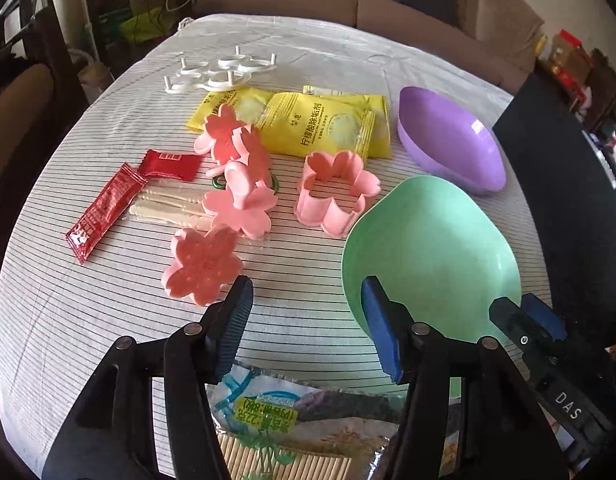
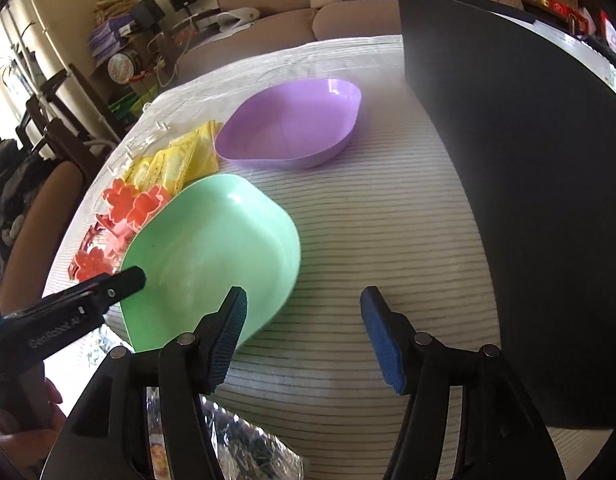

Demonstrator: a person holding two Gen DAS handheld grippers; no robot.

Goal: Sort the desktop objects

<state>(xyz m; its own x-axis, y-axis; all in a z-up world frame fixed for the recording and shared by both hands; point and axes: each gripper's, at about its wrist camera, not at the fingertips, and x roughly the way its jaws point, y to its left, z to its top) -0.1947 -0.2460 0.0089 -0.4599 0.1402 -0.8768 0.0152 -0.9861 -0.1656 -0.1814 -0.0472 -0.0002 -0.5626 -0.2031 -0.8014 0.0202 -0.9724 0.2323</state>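
Note:
Several pink flower-shaped moulds (image 1: 205, 264) and an open pink flower cutter (image 1: 334, 196) lie on the striped cloth. Yellow sachets (image 1: 324, 126), red sachets (image 1: 103, 216), a pack of pale sticks (image 1: 167, 210) and white ring holders (image 1: 217, 72) lie behind and to the left. An empty green dish (image 1: 432, 260) and an empty purple dish (image 1: 452, 140) stand at the right. My left gripper (image 1: 308, 320) is open and empty, just short of the nearest pink mould. My right gripper (image 2: 303, 336) is open and empty over bare cloth, beside the green dish (image 2: 211, 256) and in front of the purple dish (image 2: 291, 124).
A printed food packet (image 1: 303, 420) on a bamboo mat lies under my left gripper at the near edge. A black board (image 2: 528, 200) covers the table's right side. A sofa (image 1: 348, 0) stands behind the table, and a chair (image 2: 39, 216) stands at the left.

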